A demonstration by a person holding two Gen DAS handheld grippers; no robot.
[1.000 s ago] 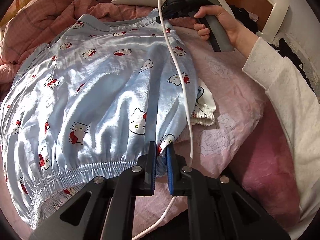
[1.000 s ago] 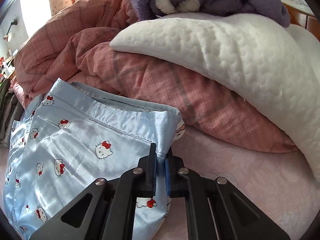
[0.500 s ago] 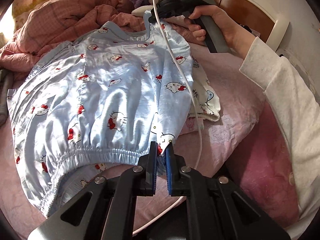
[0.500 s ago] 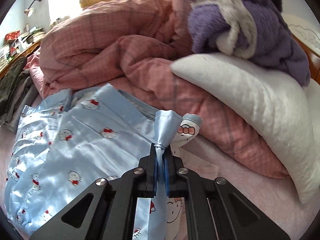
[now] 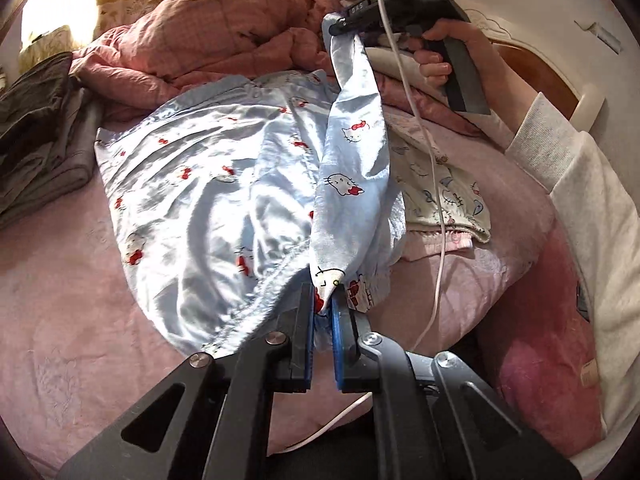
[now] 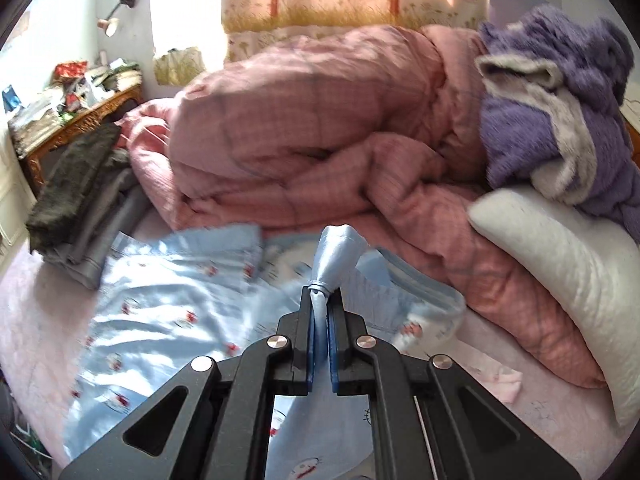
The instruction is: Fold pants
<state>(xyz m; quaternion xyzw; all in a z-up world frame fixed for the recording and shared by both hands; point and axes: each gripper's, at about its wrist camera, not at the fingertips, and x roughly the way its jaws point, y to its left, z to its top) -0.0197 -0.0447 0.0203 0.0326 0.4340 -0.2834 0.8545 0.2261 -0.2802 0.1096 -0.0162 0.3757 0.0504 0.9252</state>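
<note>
Pants (image 5: 208, 184) edge lifted; both tongs (image 5: 322, 304) (image 6: 320, 312) apparently clamped on.

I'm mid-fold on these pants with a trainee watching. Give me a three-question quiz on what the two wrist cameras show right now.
1. True or false: the left gripper is clamped on the waistband end of the light blue satin pants.
2. What lies on the white pillow? A) a purple fleece garment B) a laptop C) a shoe
3. Fill in: the right gripper is clamped on the blue fabric at the ______ end, nearest the pink plaid quilt.

Key: 1 true; 2 A; 3 hem (leg).
</note>
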